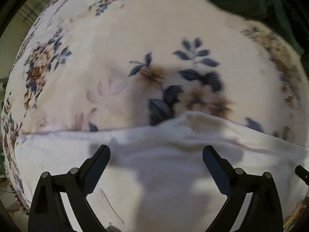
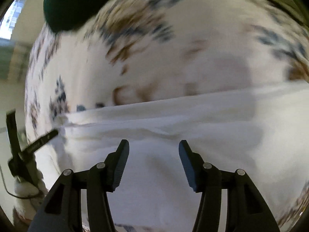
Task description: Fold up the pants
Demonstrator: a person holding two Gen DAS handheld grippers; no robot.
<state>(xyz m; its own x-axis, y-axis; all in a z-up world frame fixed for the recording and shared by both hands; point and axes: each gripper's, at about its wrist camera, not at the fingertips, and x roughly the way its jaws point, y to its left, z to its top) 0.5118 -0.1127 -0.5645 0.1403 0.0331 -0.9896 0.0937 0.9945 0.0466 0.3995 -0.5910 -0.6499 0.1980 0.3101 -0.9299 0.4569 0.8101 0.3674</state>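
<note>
White pants (image 1: 154, 166) lie spread on a floral bedspread (image 1: 115, 38), filling the lower half of the left wrist view. Their far edge runs across the view with a raised fold (image 1: 195, 118). My left gripper (image 1: 156, 150) is open above the white cloth and holds nothing. In the right wrist view the same pants (image 2: 193, 116) lie in a broad band, blurred by motion. My right gripper (image 2: 153, 145) is open over them and empty. The left gripper's fingers (image 2: 42, 138) show at the left edge of that view, near the pants' end.
The floral bedspread (image 2: 173, 48), cream with blue and brown flowers, covers the whole surface. A dark green cloth (image 1: 251, 2) lies at the far right of the bed and also shows in the right wrist view (image 2: 73, 3). The bed's edge drops off at the left.
</note>
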